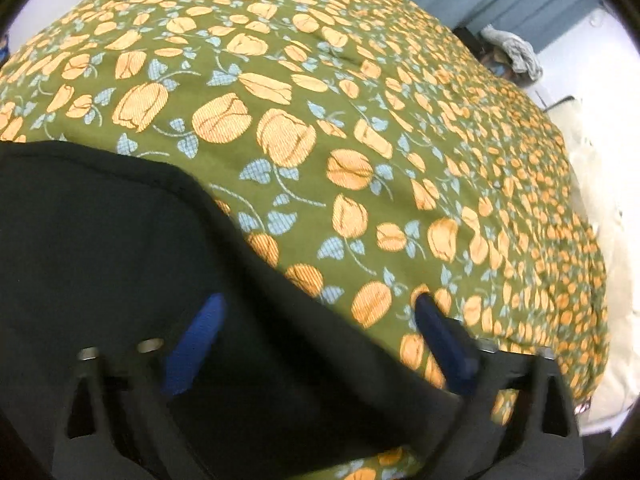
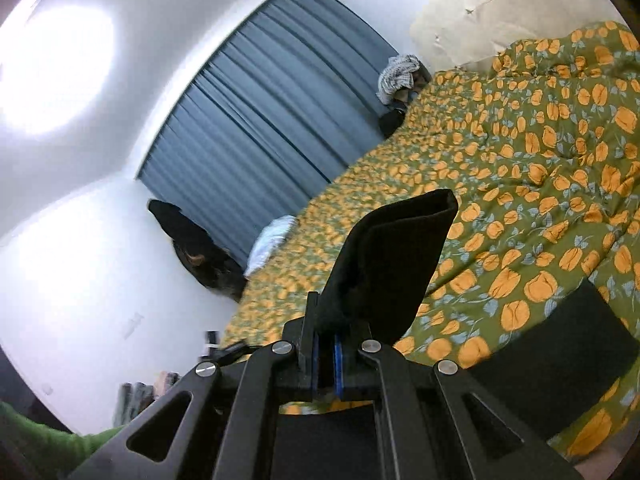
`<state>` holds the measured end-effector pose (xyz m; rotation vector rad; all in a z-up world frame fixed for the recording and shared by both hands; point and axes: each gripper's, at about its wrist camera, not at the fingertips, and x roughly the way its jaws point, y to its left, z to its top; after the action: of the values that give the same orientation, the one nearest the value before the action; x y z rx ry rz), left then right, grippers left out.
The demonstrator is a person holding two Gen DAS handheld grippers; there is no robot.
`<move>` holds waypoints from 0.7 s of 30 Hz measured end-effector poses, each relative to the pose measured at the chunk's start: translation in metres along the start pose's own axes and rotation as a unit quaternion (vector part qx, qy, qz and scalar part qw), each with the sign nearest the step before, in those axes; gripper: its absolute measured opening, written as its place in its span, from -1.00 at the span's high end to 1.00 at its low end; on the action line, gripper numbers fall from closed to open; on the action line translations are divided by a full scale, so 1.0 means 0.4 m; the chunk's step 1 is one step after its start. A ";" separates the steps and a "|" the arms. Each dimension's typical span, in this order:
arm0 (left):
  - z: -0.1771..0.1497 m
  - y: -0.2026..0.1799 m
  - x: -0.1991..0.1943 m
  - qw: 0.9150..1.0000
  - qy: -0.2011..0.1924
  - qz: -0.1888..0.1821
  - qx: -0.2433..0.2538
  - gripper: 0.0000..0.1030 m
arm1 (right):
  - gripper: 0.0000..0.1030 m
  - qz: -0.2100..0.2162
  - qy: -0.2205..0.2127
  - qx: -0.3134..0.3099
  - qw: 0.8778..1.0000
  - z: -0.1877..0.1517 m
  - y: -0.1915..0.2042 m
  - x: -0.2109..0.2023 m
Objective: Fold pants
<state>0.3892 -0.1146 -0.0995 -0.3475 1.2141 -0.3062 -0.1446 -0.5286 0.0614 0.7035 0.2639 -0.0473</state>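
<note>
The black pants lie on a green bedspread with orange flowers. My left gripper is open just above them; its blue left pad is over the black cloth and its right pad is over the bedspread past the pants' edge. My right gripper is shut on a folded end of the pants, which stands up from the blue pads. Another part of the pants lies flat at the lower right of the right wrist view.
Blue curtains hang behind the bed. A striped garment lies by the far bed corner. A dark garment hangs on the white wall. A white pillow lies at the bed's far edge. A green sleeve shows lower left.
</note>
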 end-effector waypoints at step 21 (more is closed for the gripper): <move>-0.614 0.259 -0.350 0.999 -0.031 0.017 -0.009 0.83 | 0.89 -0.234 0.231 0.001 0.944 -0.089 -0.376 0.159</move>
<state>0.1165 0.0129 -0.0992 -0.3488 1.1604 -0.2526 -0.1110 -0.6174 -0.0760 0.6355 0.8809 -0.3389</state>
